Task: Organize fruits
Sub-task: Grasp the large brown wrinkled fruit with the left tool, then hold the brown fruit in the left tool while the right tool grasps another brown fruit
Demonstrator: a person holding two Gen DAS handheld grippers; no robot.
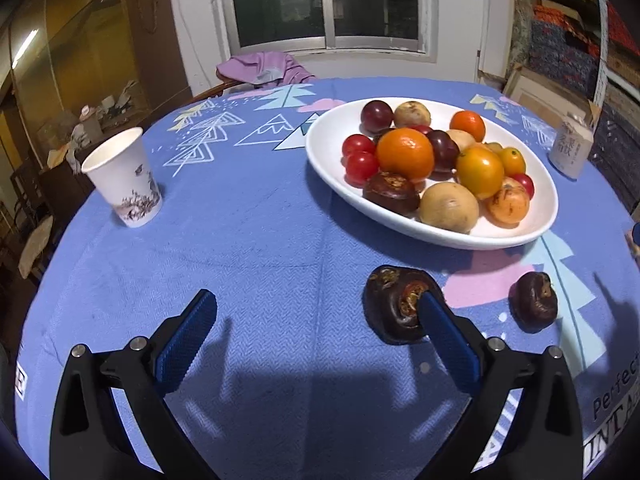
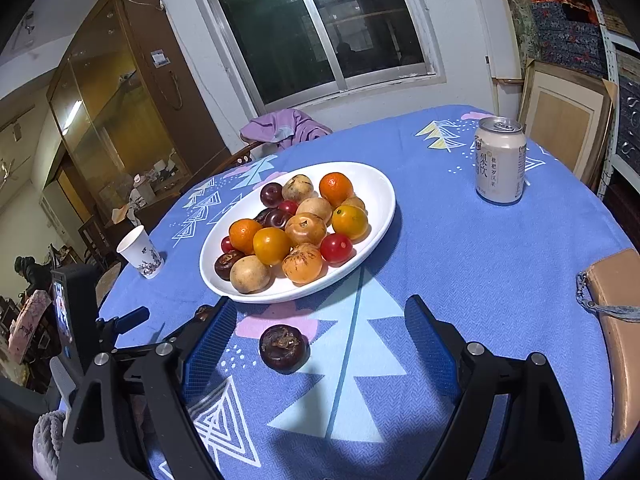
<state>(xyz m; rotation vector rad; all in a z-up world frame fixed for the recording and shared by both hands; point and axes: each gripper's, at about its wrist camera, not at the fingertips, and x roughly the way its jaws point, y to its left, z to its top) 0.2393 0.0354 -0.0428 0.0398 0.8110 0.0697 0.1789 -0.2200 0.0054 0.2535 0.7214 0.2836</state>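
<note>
Dark chestnuts [image 1: 396, 308] [image 2: 284, 347] are left loose below the white plate [image 2: 376, 184]; both claws [image 1: 320, 332] [image 2: 316, 336] are held wide open, gripping nothing, ready for collection.

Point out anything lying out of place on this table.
Two dark chestnuts lie loose on the cloth in front of the plate, while the other fruit is piled on it. Nothing is spilled or tipped; cup and can stand upright.

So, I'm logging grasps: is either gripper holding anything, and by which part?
Nothing is held. The left gripper is open, one finger in front of a dark water chestnut. The right gripper is open around another chestnut.
</note>
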